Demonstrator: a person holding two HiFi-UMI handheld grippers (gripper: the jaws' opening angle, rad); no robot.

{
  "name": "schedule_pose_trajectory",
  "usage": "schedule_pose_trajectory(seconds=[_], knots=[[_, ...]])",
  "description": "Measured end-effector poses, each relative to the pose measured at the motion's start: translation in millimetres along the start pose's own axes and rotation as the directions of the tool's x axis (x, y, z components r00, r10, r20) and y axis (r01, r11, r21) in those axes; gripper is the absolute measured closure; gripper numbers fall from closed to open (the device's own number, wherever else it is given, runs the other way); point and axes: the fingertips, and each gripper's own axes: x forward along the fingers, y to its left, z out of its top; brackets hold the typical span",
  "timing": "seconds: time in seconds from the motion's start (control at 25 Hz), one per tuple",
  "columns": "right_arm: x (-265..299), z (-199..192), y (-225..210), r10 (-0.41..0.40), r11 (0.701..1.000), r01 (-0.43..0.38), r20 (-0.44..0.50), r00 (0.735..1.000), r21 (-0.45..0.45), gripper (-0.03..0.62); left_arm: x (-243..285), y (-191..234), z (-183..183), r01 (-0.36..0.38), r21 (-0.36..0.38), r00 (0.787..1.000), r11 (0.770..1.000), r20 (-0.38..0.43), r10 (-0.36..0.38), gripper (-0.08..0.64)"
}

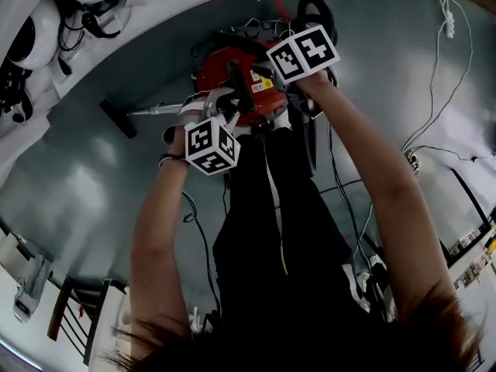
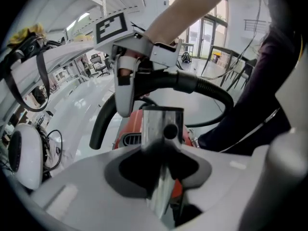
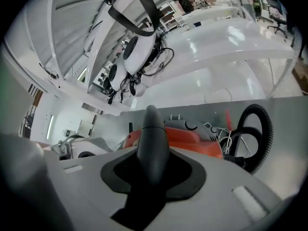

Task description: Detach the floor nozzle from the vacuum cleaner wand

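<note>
Left gripper view: shiny chrome wand (image 2: 154, 129) with dark round button (image 2: 169, 131).

The person wears black trousers (image 1: 263, 231), & both arms (image 1: 155, 231) are bare. A thin dark band (image 1: 167, 160) goes round the L wrist. Messy hair (image 1: 232, 347) shows at the bottom. The L gripper (image 2: 161, 177) & R gripper (image 3: 151, 170) are pale grey plastic w/ a dark grey part in the middle. Each has a white cube w/ black square marks: L cube (image 1: 211, 146), R cube (image 1: 303, 53).
</note>
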Motion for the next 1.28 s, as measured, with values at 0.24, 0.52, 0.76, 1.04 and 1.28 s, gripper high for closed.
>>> schedule_pose_trajectory(seconds=[0.24,0.52,0.76,1.04,1.28], knots=[[24.0,35.7,2.4,-0.052,0.999,0.052,0.027,0.998,-0.005,0.466,-0.4,-12.4,0.6,-0.030,0.025,0.999,0.999,0.019,0.029,0.422],[53.2,54.6,14.9,-0.056,0.998,0.055,0.051,0.997,0.024,0.268,0.5,-11.2,-1.4,-0.076,0.014,0.996,0.997,0.045,0.076,0.420],[46.1,65.0,9.9,-0.099,0.994,0.104,0.192,0.976,-0.018,0.206,0.7,-9.3,-0.8,-0.081,-0.009,0.994,0.997,0.078,0.081,0.414],[-10.7,54.5,26.9,-0.053,0.996,0.075,0.336,0.940,-0.052,0.242,5.2,-6.0,8.7,-0.049,-0.057,0.993,0.997,0.103,0.055,0.327],[-64.5,-6.3,39.9,-0.082,0.993,0.112,0.441,0.894,-0.043,0.262,-2.9,-5.2,15.4,-0.046,-0.066,0.987,0.997,0.150,0.055,0.289]])
